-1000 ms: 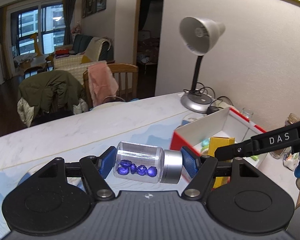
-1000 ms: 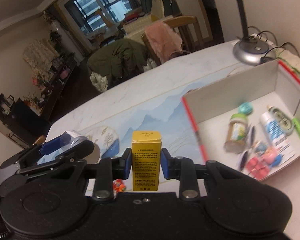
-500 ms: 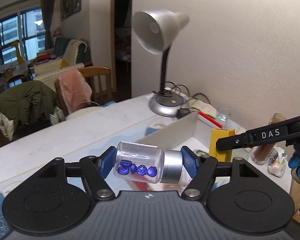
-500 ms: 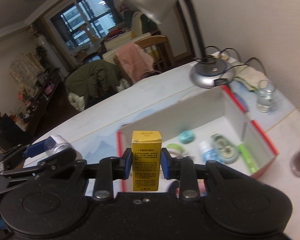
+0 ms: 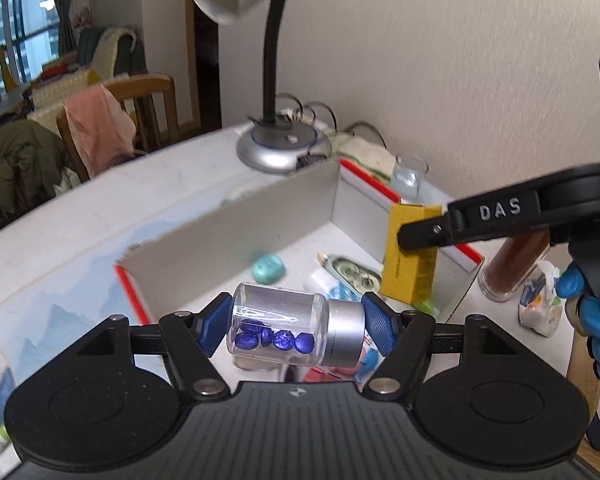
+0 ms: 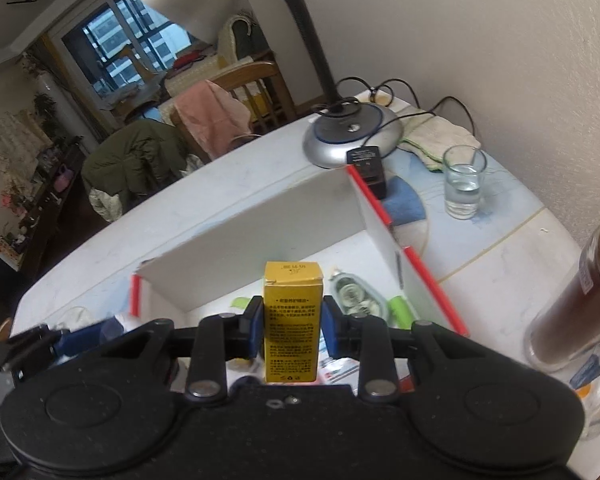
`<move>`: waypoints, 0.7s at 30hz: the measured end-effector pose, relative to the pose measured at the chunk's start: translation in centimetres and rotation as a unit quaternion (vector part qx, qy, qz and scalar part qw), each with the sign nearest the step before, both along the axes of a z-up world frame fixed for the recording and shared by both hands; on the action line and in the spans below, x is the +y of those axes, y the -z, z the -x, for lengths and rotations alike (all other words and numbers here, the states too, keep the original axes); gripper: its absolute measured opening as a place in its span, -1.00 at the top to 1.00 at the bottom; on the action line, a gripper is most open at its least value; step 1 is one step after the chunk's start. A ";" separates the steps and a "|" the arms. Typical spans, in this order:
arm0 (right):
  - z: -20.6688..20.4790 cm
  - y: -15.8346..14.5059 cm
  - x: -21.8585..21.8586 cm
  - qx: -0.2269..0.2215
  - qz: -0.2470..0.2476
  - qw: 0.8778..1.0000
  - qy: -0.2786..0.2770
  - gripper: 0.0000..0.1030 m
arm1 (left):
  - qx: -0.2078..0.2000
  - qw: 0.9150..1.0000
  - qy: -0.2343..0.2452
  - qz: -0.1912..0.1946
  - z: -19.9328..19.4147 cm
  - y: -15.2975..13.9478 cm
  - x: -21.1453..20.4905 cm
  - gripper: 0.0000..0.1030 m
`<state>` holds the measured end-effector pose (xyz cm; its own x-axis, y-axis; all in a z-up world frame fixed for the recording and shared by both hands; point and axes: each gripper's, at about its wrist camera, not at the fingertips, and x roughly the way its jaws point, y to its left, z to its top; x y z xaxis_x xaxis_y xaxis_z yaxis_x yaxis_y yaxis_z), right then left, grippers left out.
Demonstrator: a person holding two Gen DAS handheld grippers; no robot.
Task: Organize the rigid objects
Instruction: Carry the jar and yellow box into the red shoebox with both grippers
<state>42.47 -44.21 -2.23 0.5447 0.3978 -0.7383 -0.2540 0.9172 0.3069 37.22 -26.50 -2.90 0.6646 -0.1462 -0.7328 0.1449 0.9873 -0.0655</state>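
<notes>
Glass vial (image 5: 278, 326) of blue tablets lies sideways, clamped end to end in the left gripper (image 5: 296, 326) above the white box (image 5: 260, 216). Right wrist view: right gripper (image 6: 293, 330) pinches an upright yellow carton (image 6: 292, 320) over that box (image 6: 260, 224).

Two handheld grippers: left gripper (image 5: 296, 322), right gripper (image 6: 293, 327). Matte black bodies, blue ribbed pads, silver pivot screws, white "DAS" lettering. Blue glove (image 5: 592, 312), apparently rubber.
</notes>
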 end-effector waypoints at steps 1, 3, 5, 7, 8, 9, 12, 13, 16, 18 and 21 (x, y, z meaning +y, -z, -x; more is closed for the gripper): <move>-0.4 0.3 0.0 0.004 0.004 1.000 -0.001 0.45 | 0.005 1.000 -0.001 0.000 -0.4 0.4 -0.3 -0.36; -1.0 1.0 -0.1 0.011 0.012 1.000 -0.003 0.45 | 0.015 1.000 0.001 0.000 -1.1 1.2 -0.9 -0.36; -1.6 1.7 0.0 0.019 0.018 1.000 -0.009 0.45 | 0.024 1.000 0.004 0.002 -1.7 1.9 -1.3 -0.36; -2.2 2.4 0.4 0.025 0.029 0.999 -0.023 0.45 | 0.030 1.000 0.009 -0.001 -2.2 2.8 -1.9 -0.36; -2.5 2.7 0.6 0.028 0.035 0.999 -0.027 0.45 | 0.033 0.999 0.012 -0.002 -2.5 3.2 -2.1 -0.36; -2.8 3.1 0.8 0.032 0.039 0.998 -0.031 0.45 | 0.039 0.999 0.013 -0.001 -2.8 3.6 -2.4 -0.36; -3.5 4.1 1.3 0.045 0.056 0.996 -0.044 0.45 | 0.052 0.998 0.018 0.002 -3.6 4.5 -3.0 -0.36; -3.7 4.3 1.5 0.047 0.064 0.996 -0.050 0.45 | 0.053 0.998 0.022 0.004 -3.9 4.6 -3.2 -0.36; -4.5 4.9 1.7 0.051 0.078 0.994 -0.061 0.45 | 0.060 0.998 0.032 0.002 -4.5 5.1 -4.1 -0.36; -5.3 5.3 1.6 0.056 0.085 0.993 -0.063 0.45 | 0.066 0.997 0.036 0.001 -5.1 5.4 -4.7 -0.36; -6.1 5.9 1.7 0.062 0.099 0.991 -0.068 0.45 | 0.076 0.996 0.037 0.006 -5.9 5.9 -5.0 -0.36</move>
<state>48.54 -42.46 -8.13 0.3958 0.3015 -0.8674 -0.3501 0.9228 0.1610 43.16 -31.49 -8.83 0.5332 -0.2001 -0.8220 0.2054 0.9732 -0.1036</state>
